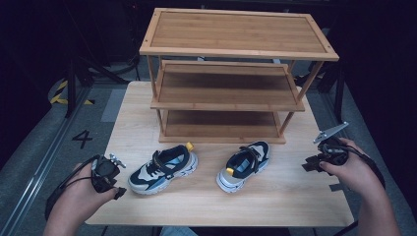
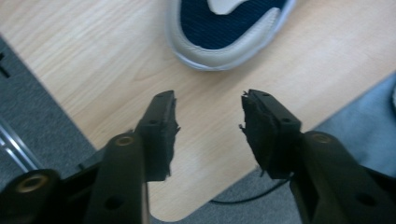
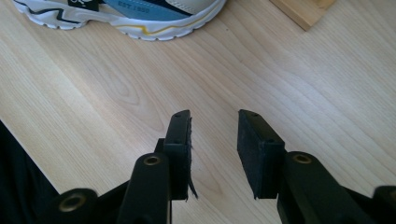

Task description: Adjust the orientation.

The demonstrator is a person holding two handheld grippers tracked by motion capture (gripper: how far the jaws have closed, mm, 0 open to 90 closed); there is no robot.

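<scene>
Two small navy, beige and white sneakers lie on the wooden table point(image 1: 275, 196) in front of a shelf rack. The left shoe point(image 1: 163, 168) points its toe toward my left gripper point(image 1: 118, 186), which hovers open just beside it; the toe cap point(image 2: 224, 32) shows beyond the empty jaws of my left gripper point(image 2: 209, 109). The right shoe point(image 1: 244, 165) lies near the middle. My right gripper point(image 1: 309, 164) is held open off to the right of it, with nothing between its pads. The shoe's sole point(image 3: 126, 16) appears ahead of my right gripper point(image 3: 214, 119).
A three-tier bamboo shoe rack point(image 1: 231, 73) stands at the back of the table; its corner point(image 3: 306, 11) shows in the right gripper view. The grey floor point(image 1: 44, 147) with a painted number lies left of the table. A thin cable point(image 2: 247, 196) hangs below the table edge.
</scene>
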